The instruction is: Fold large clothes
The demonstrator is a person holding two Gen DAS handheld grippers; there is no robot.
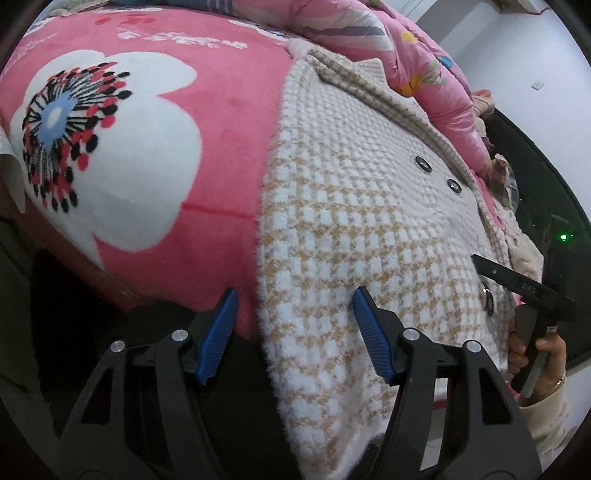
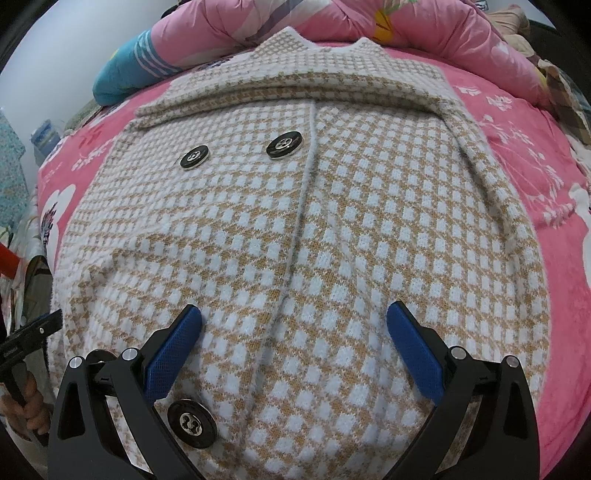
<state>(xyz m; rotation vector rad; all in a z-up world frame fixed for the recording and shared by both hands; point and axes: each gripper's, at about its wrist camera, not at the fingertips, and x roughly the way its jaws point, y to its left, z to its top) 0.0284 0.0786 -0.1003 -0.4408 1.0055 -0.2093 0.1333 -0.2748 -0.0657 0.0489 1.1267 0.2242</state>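
across the bed, a pink blanket [image 1: 221, 177] printed with big white flowers carries everything, with a bunched pink quilt [image 2: 424, 26] heaped along its far side. spread flat on the blanket lies the task's garment, a large houndstooth coat [image 2: 295, 229] in beige and white, collar toward the quilt, front closed, its near hem hanging toward the person over the bed's edge. the front seam runs down the middle, and the sleeves seem laid in along the sides, though the folds near the collar are hard to read. the left gripper [image 1: 293, 314] hovers at the coat's left edge, jaws spread wide and empty, one blue pad over the blanket and the other over the knit. the right gripper [image 2: 293, 325] hangs over the lower front, straddling the seam, also wide open with nothing between its pads. smaller still, two dark buttons [image 2: 282, 144] sit high on the chest and a third button [image 2: 192, 424] lies just by the right gripper's left finger. the folding looks barely begun. to do this step well, i would judge that each gripper should take a side edge low near the hem, bite through all layers of the thick fuzzy knit, close firmly, lift both together and carry the fold evenly so the seam stays straight; pinching on a button would likely slip.
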